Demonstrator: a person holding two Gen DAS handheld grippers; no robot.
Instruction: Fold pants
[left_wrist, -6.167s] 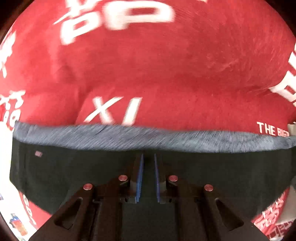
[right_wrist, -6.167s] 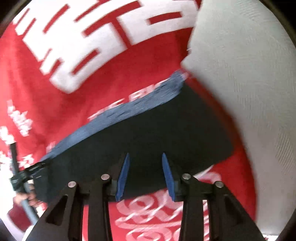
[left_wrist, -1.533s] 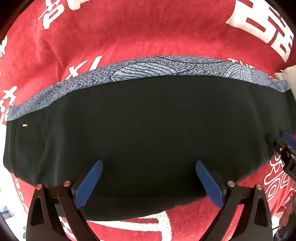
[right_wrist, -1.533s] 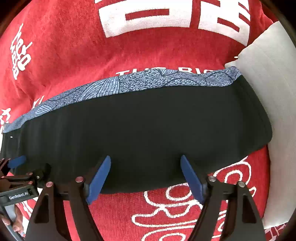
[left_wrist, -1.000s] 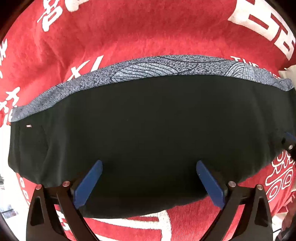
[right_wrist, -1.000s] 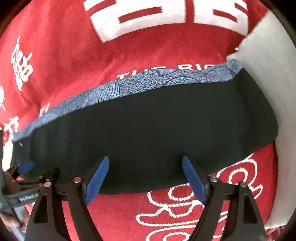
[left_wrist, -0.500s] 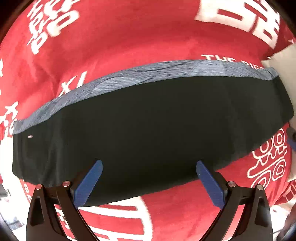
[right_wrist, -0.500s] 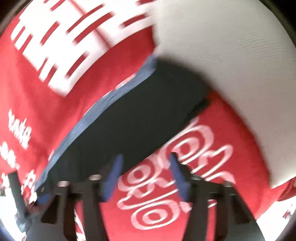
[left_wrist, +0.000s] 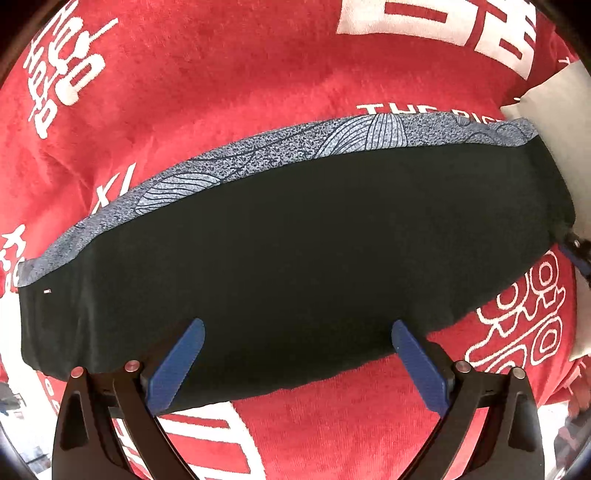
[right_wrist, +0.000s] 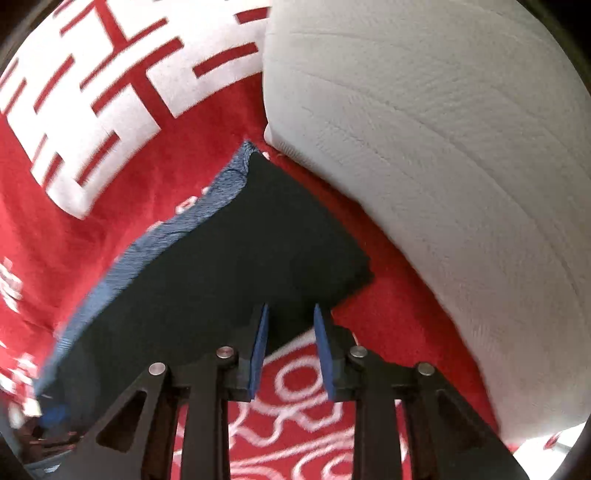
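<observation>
Since approx. 1 s back, right tongs (right_wrist: 288, 325) have swung from mid-garment over to the pants' right end and their jaws have just been closing — gap is now narrow, w/ the near corner of the black fabric showing between the blue pads. Can't tell whether pads press on the cloth or sit just above it; no clear pinch seen.

Left tongs (left_wrist: 297, 350) — jaws wide apart, nothing held, hovering over the near edge of the pants (left_wrist: 295, 240). Left view now takes in more of the garment's right end than before.

Pants: folded into a long black band w/ a blue-grey patterned strip (left_wrist: 280, 155) along the far edge. Lying flat on a red blanket (left_wrist: 221, 74) w/ white lettering and motifs. Small white tag visible at left end of the band.

Right end of pants sits just beside a white pillow (right_wrist: 443, 147); in right wrist view a thin strip of red shows between them.

Right view is motion-blurred at the edges.
</observation>
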